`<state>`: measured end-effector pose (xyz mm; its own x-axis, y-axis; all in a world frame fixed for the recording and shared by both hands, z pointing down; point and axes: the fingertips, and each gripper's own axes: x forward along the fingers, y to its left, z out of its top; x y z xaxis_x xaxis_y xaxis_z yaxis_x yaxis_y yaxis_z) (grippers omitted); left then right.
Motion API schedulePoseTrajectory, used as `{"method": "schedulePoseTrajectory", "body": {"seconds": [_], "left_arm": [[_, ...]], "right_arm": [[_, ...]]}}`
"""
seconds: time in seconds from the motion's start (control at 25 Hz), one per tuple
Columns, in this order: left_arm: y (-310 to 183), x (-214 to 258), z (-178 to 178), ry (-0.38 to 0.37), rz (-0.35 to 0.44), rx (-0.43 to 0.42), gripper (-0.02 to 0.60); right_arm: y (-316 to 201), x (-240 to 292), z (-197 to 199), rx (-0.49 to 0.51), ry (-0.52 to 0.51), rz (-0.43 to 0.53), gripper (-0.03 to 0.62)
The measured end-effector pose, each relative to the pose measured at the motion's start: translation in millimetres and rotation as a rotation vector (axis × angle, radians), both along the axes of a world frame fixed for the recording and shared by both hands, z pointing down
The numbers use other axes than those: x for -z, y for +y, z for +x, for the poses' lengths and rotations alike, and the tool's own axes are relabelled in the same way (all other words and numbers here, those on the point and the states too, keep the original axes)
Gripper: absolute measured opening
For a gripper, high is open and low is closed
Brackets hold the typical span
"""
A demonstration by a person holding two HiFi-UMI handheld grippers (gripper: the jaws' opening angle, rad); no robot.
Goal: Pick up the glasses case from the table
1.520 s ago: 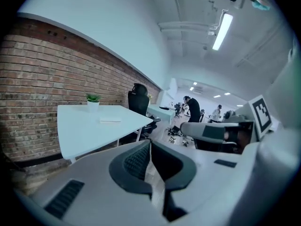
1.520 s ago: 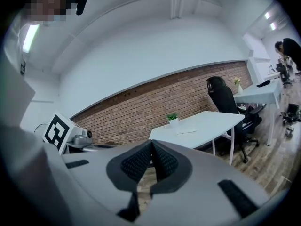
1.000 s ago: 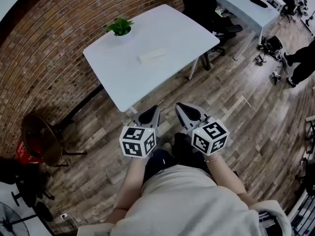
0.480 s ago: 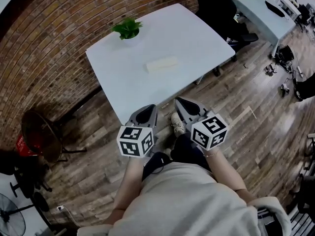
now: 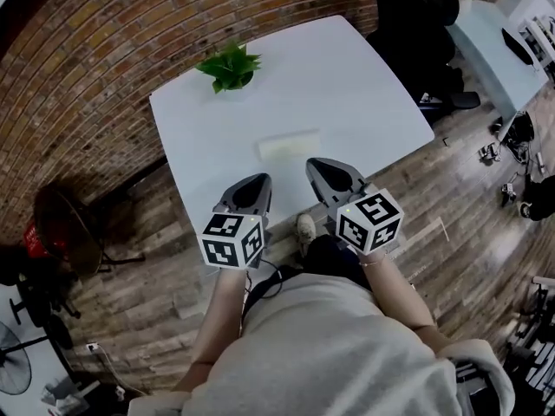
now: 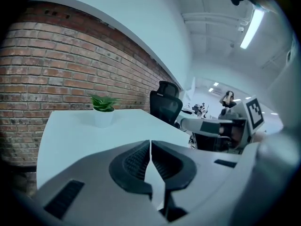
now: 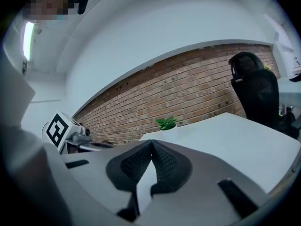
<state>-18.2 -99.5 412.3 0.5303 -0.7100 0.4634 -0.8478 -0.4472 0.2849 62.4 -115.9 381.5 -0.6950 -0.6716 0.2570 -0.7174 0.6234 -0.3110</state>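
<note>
The glasses case is a pale oblong lying flat near the front edge of the white table. My left gripper is shut and empty, its tip over the table's front edge, left of the case. Just below the case's right end, my right gripper is shut too, with nothing in it. In the left gripper view the left gripper has its jaws pressed together, and the case is hidden behind them. In the right gripper view the right gripper is likewise closed, with the case hidden.
A small potted plant stands at the table's far left, also visible as the plant and the plant. A black office chair stands beyond the table's right side. A brick wall runs behind. A round stool sits on the wood floor at left.
Both grippers and the person have come forward to the table; the tips now reach its front edge near the case. Both stay shut.
</note>
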Motion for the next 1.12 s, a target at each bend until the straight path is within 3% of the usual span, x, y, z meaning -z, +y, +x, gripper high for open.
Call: {"method": "schedulePoseTrajectory", "body": {"seconds": [0.32,0.64,1.12], "left_arm": [[-53,-15,2,-0.004,-0.041,0.123,0.012],[-53,-32,-22,-0.015,-0.100,0.220,0.012],[-50,-65,-48,0.047,-0.199,0.225,0.012]], "right_arm": [[-65,-17,8,0.112,0.019,-0.030,-0.002],[-82,-43,0,0.167,0.032,-0.080,-0.002],[-86,-57,-25,0.169,0.126,-0.071,-0.002]]}}
